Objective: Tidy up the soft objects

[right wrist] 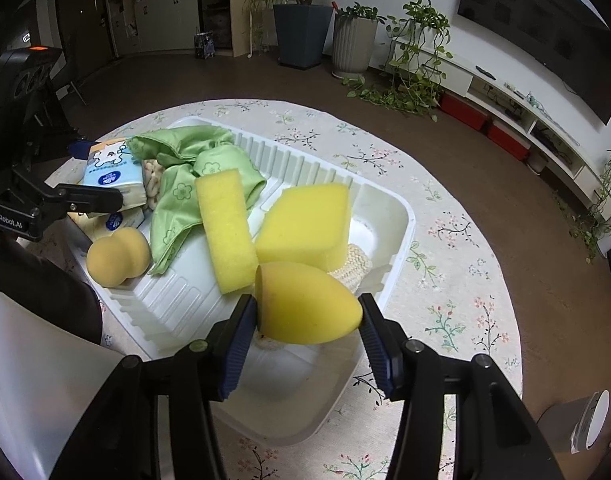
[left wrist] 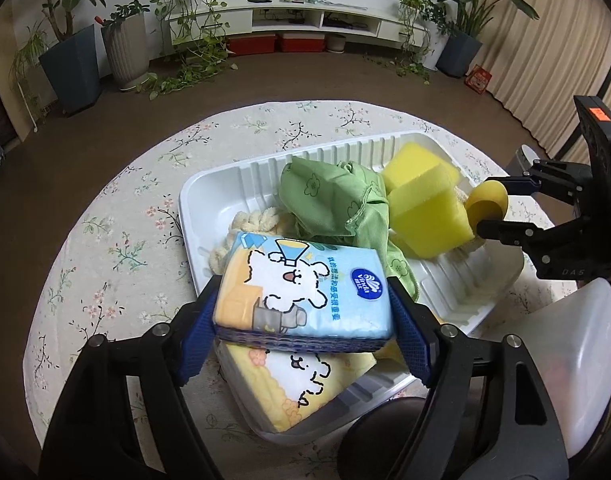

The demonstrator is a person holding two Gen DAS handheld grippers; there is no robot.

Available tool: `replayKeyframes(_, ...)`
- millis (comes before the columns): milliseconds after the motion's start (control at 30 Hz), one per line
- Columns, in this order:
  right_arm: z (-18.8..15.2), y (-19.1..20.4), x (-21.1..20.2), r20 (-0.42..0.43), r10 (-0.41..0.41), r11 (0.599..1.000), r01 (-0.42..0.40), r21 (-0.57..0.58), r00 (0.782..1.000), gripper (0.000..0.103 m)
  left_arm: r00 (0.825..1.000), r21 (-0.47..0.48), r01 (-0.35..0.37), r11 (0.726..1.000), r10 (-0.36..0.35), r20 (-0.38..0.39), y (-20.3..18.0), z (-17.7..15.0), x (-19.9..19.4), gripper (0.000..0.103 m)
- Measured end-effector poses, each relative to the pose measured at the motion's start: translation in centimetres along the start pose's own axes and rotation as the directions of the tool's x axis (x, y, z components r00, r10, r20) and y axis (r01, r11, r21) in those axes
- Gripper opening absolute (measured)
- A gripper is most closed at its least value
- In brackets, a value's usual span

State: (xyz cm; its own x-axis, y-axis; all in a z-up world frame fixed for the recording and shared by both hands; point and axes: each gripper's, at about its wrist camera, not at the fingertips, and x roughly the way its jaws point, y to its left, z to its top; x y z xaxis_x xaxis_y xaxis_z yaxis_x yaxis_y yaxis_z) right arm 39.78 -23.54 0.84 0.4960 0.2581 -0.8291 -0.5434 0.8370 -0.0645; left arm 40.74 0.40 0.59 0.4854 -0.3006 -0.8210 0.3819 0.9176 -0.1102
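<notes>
Left gripper [left wrist: 305, 316] jaws span a tissue pack [left wrist: 305, 292], pads at its ends, low over the tray [left wrist: 209, 192] on a second pack: drop-off pose. Right gripper [right wrist: 307, 316] jaws flank an egg sponge [right wrist: 305, 308], barely touching, also above the tray, apparently letting go.

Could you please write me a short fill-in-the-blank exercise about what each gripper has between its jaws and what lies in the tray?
1. The left gripper has a ____ pack between its fingers.
2. The right gripper has an egg-shaped yellow ____ between its fingers.
3. The crumpled cloth in the tray is ____ in colour.
4. The table wears a ____-patterned cover.

Missing words: tissue; sponge; green; floral
</notes>
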Motion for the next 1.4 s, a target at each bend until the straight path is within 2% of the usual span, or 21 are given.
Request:
replayKeyframes(33, 0.0, 0.0, -0.1, 0.003, -0.002, 1.000, 0.002, -0.001, 1.000, 0.057, 1.000, 0.001, -0.001, 1.000, 0.001, 0.005, 0.0, 0.0, -0.2, 0.081)
replayKeyframes(100, -0.1, 0.0, -0.4, 0.016, -0.004, 1.000, 0.004, -0.001, 1.000, 0.066, 1.000, 0.000, -0.007, 1.000, 0.007, 0.013, 0.4, 0.1, -0.5, 0.088)
replayKeyframes(267, 0.1, -0.1, -1.5, 0.054, -0.007, 1.000, 0.007, 0.001, 0.999, 0.068, 0.999, -0.021, -0.010, 1.000, 0.011, 0.044, 0.8, 0.3, -1.6, 0.097)
replayKeyframes(500, -0.1, -0.8, -3.2, 0.082, -0.032, 0.999, 0.030, 0.025, 0.996, 0.068, 0.997, -0.042, -0.017, 0.999, 0.020, 0.074, 0.9, -0.1, -3.3, 0.097)
replayKeyframes(700, -1.5, -1.9, -6.0, 0.120, -0.057, 0.995, 0.046, 0.089, 0.991, 0.072, 0.988, -0.083, -0.034, 0.996, 0.046, 0.149, 1.2, -1.7, -6.8, 0.097)
replayKeyframes(833, -3.4, -2.3, -8.5, 0.160, -0.087, 0.987, 0.064, 0.144, 0.983, 0.076, 0.970, -0.126, -0.047, 0.991, 0.075, 0.230, 1.0, -4.2, -10.0, 0.099)
replayKeyframes(933, -5.5, -1.6, -10.7, 0.200, -0.112, 0.979, 0.074, 0.188, 0.973, 0.084, 0.955, -0.160, -0.066, 0.985, 0.109, 0.277, 0.2, -6.8, -12.0, 0.100)
replayKeyframes(1033, -8.2, -0.5, -12.8, 0.229, -0.130, 0.965, 0.070, 0.253, 0.965, 0.091, 0.933, -0.213, -0.104, 0.971, 0.170, 0.316, -1.5, -9.9, -14.0, 0.103)
replayKeyframes(1133, -11.5, 2.2, -15.1, 0.263, -0.179, 0.944, 0.089, 0.319, 0.948, 0.102, 0.913, -0.271, -0.166, 0.948, 0.251, 0.321, -3.6, -12.9, -15.5, 0.103)
replayKeyframes(1300, -15.9, 7.1, -17.2, 0.271, -0.254, 0.907, 0.132, 0.399, 0.929, 0.103, 0.899, -0.313, -0.193, 0.930, 0.295, 0.323, -8.0, -17.1, -16.9, 0.103)
replayKeyframes(1400, -17.8, 10.3, -17.5, 0.251, -0.276, 0.893, 0.150, 0.425, 0.928, 0.103, 0.903, -0.325, -0.191, 0.926, 0.296, 0.311, -9.8, -18.7, -17.3, 0.103)
